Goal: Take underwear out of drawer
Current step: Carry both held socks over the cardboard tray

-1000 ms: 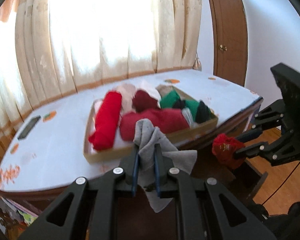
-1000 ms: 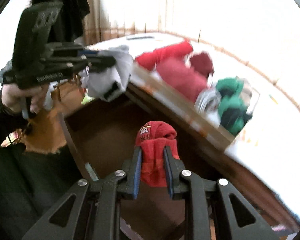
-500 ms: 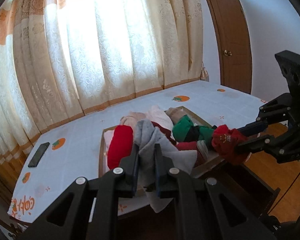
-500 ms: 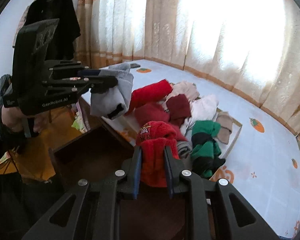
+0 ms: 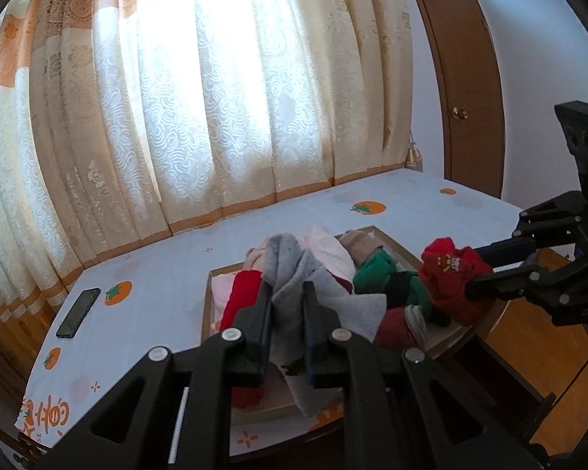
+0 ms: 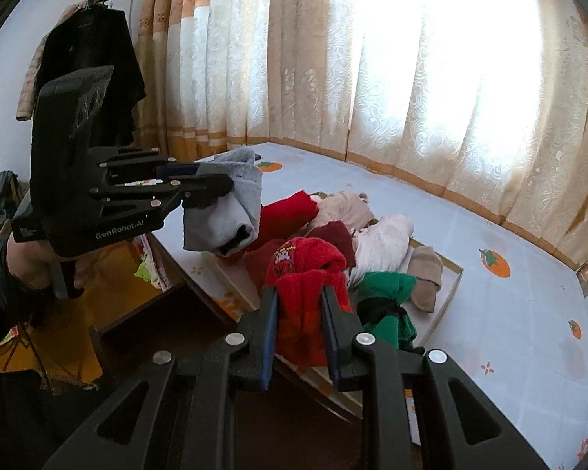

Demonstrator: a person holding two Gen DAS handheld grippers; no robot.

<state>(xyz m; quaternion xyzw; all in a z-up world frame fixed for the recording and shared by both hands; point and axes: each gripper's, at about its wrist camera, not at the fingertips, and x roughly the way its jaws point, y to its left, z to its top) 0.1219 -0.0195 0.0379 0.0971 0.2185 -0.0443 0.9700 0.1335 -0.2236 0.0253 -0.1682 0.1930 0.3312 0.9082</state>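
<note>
My left gripper (image 5: 287,313) pinches the grey piece (image 5: 294,270) and my right gripper (image 6: 300,313) the red piece (image 6: 305,274), each hanging lengthwise between closed jaws, with the tray (image 6: 447,297) just ahead at frame centre, nearer my right.

1. Claws: two, the left claw (image 5: 287,327) and the right claw (image 6: 300,327).
2. Garments held in claws: two, one grey garment (image 5: 294,270) and one red garment (image 6: 305,274).
3. Trays on the bed: one tray (image 5: 206,301), holding a heap of folded garments; exact number cannot be told.
4. Phones on the bed: one phone (image 5: 78,307).
5. Doors: one door (image 5: 466,90).
</note>
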